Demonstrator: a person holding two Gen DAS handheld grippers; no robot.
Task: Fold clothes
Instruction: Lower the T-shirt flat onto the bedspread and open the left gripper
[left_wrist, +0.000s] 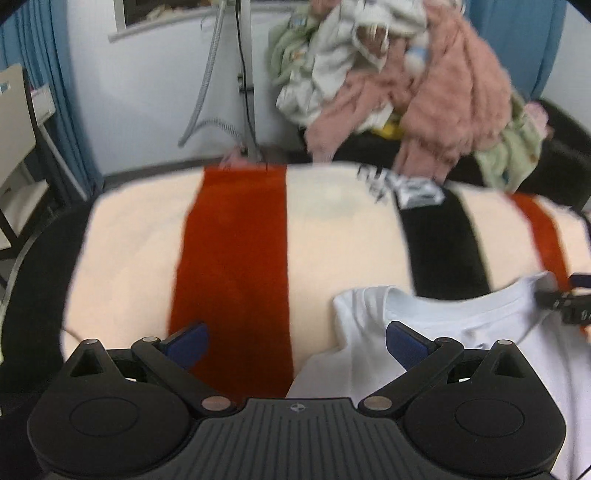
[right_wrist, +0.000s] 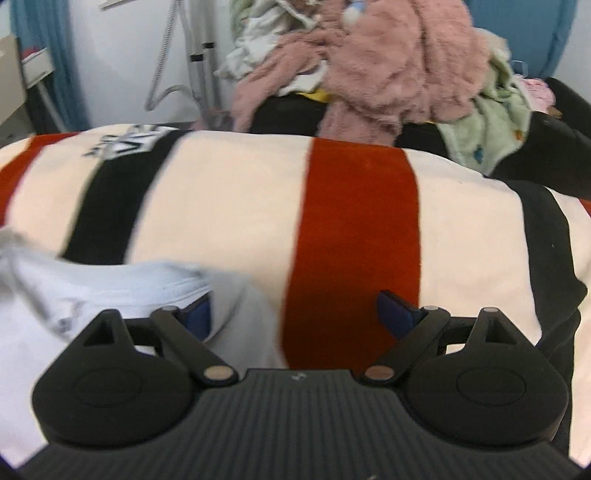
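The work surface is covered by a striped blanket (left_wrist: 236, 236) in cream, red and black, which reaches its far edge and both side edges. Beyond the far edge, a heap of unfolded laundry (left_wrist: 406, 81), mostly pink and pale green, rests on a dark seat.

The garment in hand is a white T-shirt (left_wrist: 461, 332). It lies on the blanket at the near edge, collar toward the far edge, between the two tools. Its lower part is out of view.

The left gripper (left_wrist: 297, 341) is spread wide and holds nothing; its right-hand pad sits over the shirt's left shoulder. The right gripper (right_wrist: 293, 314) is likewise spread and empty; its left-hand pad is at the shirt's right shoulder, contact uncertain. Both views are motion-blurred.

Judged step: take hold of both shoulders before folding.

- Place each tool at a shoulder seam, symmetrical about the collar.
- Pinch the shirt fabric only; exclude the blanket pile beneath.
- Close both tools before lifting.
- Keep the collar edge taut and level to avoid a skewed fold.
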